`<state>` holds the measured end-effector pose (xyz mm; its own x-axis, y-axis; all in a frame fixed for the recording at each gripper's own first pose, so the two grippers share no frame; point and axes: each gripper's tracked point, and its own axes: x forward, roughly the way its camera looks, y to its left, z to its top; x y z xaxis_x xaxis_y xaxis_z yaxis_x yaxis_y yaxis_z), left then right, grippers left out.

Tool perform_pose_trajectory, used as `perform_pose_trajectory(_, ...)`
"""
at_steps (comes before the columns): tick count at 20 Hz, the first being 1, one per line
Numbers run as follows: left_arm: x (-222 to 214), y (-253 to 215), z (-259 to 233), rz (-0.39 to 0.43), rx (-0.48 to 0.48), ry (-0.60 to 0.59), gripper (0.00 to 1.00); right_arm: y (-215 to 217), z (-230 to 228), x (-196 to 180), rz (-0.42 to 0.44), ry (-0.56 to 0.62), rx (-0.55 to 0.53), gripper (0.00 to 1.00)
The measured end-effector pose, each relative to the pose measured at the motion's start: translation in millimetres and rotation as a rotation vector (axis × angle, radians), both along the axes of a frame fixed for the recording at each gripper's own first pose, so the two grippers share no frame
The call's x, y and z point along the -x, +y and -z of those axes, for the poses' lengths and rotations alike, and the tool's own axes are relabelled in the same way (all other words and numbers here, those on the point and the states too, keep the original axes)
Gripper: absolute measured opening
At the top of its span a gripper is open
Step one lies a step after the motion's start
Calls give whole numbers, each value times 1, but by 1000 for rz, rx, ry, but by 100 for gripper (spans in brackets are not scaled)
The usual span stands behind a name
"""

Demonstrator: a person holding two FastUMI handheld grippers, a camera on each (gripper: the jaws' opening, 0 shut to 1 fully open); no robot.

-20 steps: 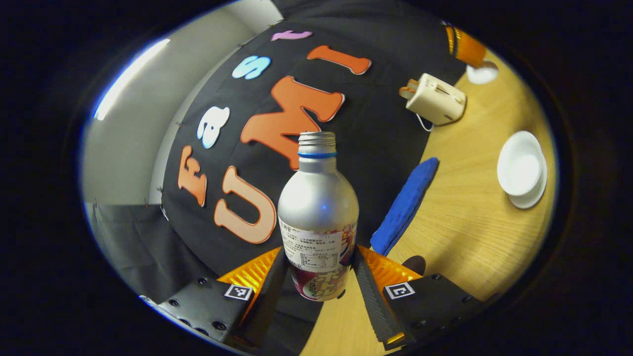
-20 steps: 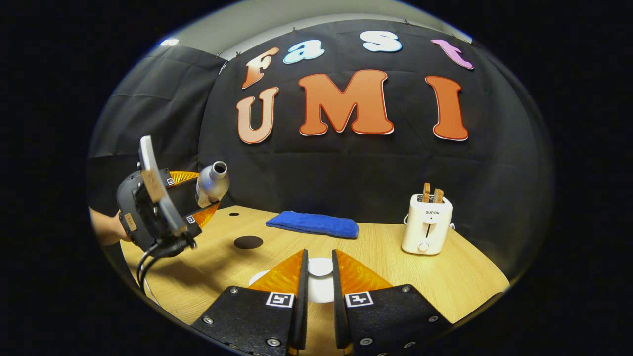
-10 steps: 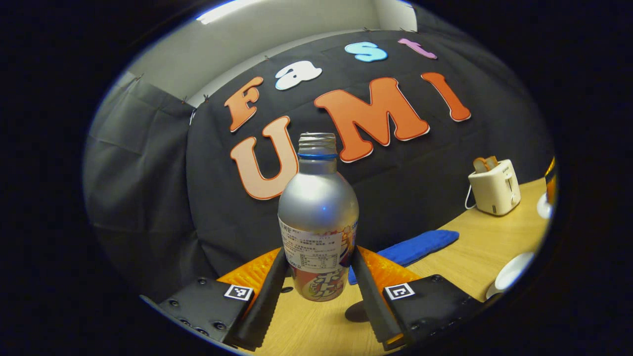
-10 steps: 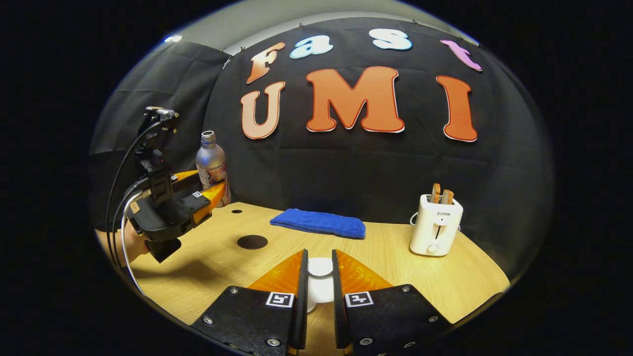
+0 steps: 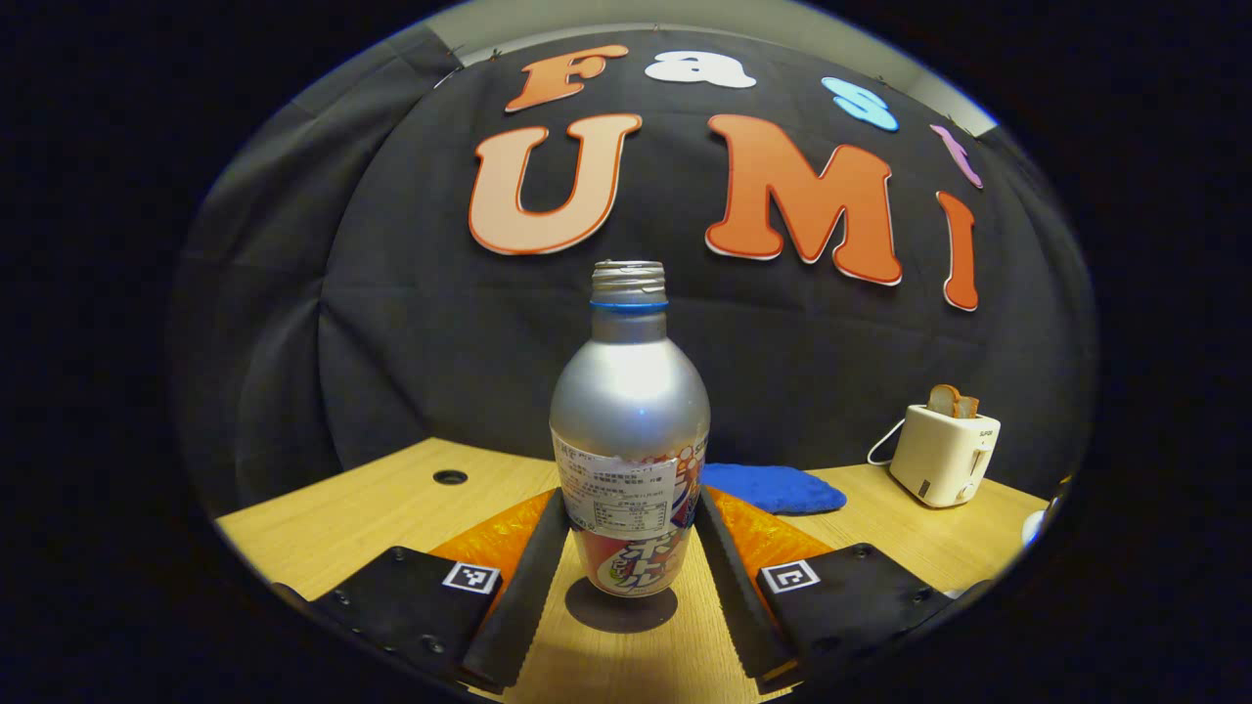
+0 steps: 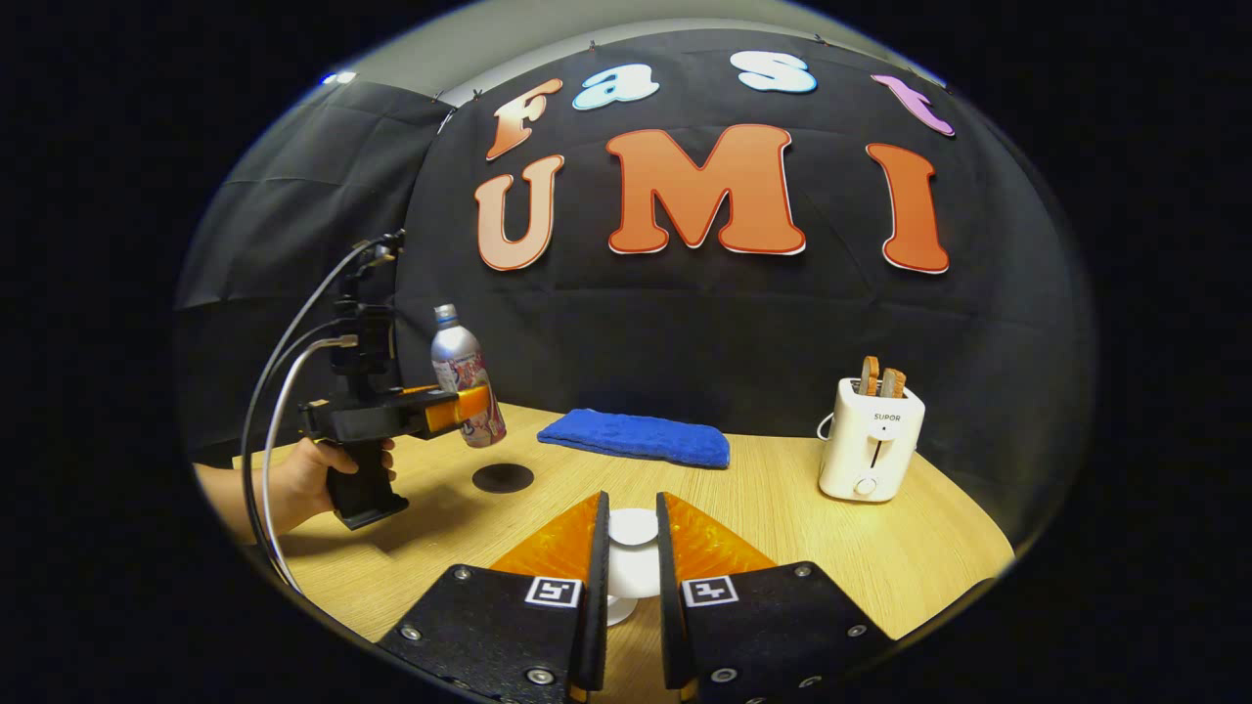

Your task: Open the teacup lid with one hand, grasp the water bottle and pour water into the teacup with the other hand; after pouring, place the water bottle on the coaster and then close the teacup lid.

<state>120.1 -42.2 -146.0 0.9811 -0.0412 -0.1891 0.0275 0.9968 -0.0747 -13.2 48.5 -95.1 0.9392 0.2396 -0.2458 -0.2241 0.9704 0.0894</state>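
one water bottle [image 5: 629,430], one coaster [image 6: 503,478], one toaster [image 6: 871,440]

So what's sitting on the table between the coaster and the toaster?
In the right gripper view, the folded blue cloth lies between the coaster and the toaster, toward the back.

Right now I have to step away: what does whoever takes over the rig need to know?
Left gripper: shut on the water bottle, held above the dark coaster, not set down.
Right gripper: shut on the teacup lid, lifted; the cup itself is hidden behind the fingers.
Done: lid off, bottle upright; whether water was poured cannot be told.
Left: lower the bottle onto the coaster, release, then close the lid.
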Motion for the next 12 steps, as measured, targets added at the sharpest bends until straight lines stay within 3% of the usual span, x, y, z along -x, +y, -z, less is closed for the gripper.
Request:
perform_pose_trajectory(2,-17,27,8,15,-4,51,82,2,3,-1,-4,8,4,23)
perform_pose_trajectory(5,-21,20,30,27,-4,113,79,8,7,-1,-15,22,0,23)
perform_pose_trajectory(6,-21,19,38,26,-16,136,82,9,8,-2,-17,24,-2,23)
perform_pose_trajectory(12,-26,21,51,18,-35,164,81,22,10,-2,-48,33,-23,23)
